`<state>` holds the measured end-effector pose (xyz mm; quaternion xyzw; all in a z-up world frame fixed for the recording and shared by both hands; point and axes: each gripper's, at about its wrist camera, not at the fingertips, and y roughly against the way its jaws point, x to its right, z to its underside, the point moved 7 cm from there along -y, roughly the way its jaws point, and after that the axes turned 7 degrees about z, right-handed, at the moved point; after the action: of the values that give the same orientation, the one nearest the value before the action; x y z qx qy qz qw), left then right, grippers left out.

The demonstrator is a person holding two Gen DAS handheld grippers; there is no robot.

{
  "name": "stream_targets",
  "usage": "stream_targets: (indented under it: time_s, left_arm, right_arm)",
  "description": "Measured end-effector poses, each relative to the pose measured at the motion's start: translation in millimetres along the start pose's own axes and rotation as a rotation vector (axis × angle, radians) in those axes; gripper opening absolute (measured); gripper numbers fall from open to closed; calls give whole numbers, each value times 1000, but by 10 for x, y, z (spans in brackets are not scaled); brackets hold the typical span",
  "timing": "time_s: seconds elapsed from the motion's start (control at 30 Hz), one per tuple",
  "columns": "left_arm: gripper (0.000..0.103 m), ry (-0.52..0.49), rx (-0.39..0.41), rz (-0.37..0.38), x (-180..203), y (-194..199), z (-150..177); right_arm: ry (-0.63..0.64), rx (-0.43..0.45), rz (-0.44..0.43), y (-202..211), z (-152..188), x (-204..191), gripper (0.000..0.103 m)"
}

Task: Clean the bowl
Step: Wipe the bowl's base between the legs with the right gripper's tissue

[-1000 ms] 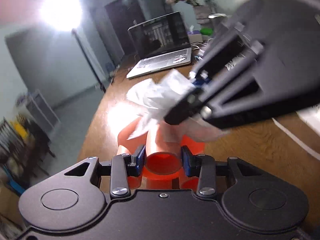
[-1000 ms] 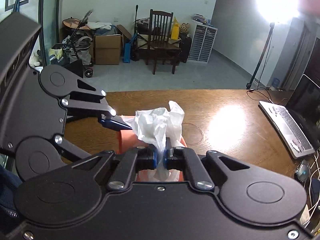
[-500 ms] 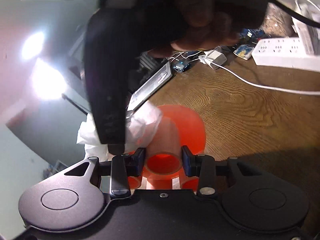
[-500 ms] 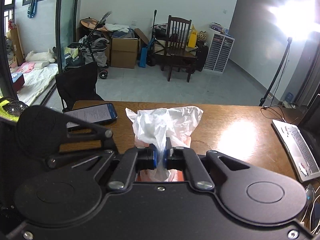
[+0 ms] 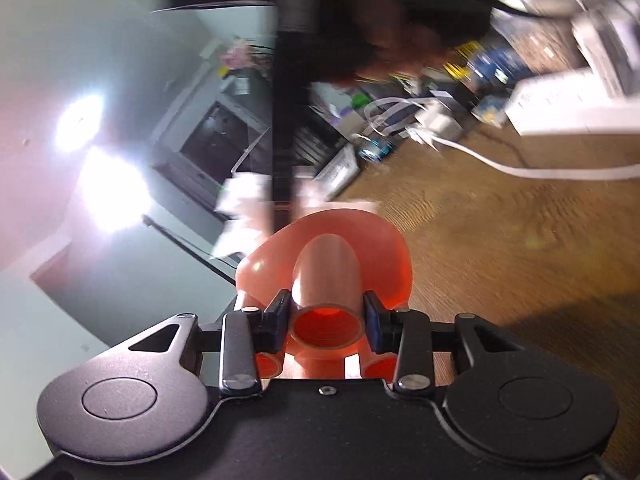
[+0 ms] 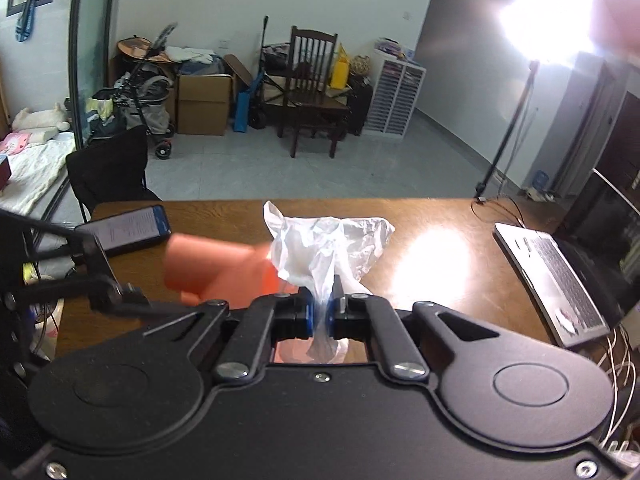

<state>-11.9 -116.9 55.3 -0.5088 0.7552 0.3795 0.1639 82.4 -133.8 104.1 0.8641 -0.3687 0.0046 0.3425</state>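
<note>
My left gripper (image 5: 327,314) is shut on the hollow stem of an orange plastic bowl (image 5: 376,244) and holds it tilted above the wooden table. In the right wrist view the bowl (image 6: 212,268) is a blurred orange shape left of the tissue. My right gripper (image 6: 321,307) is shut on a crumpled white tissue (image 6: 324,244), which fans out above its fingertips. In the left wrist view the tissue (image 5: 244,208) shows blurred behind the bowl's rim, with the right gripper's dark body (image 5: 286,92) above it.
On the wooden table (image 6: 432,240) are a phone (image 6: 128,228) at the left and a laptop (image 6: 560,272) at the right. A power strip (image 5: 576,108), white cables and clutter lie at the table's far side. A bright floor lamp (image 6: 536,28) glares.
The left gripper has swung and rolled with the bowl, now blurred. The right gripper with the tissue has pulled up and away from the bowl's inside, toward its rim.
</note>
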Motion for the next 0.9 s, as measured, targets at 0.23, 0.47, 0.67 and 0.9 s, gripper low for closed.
stream_targets:
  time_s: [0.23, 0.47, 0.67, 0.9]
  left_arm:
    - [37, 278, 66, 76, -329, 75, -120]
    - [37, 410, 104, 113, -529, 131, -261]
    - [37, 529, 65, 129, -674, 76, -216]
    - [37, 837, -64, 195, -922, -138, -83]
  right_arm:
    - [-84, -28, 69, 66, 340, 230, 7]
    - [-139, -24, 92, 182, 516, 289, 7]
    - [-187, -12, 103, 275, 589, 294, 7]
    - [-209, -14, 69, 311, 581, 76, 7]
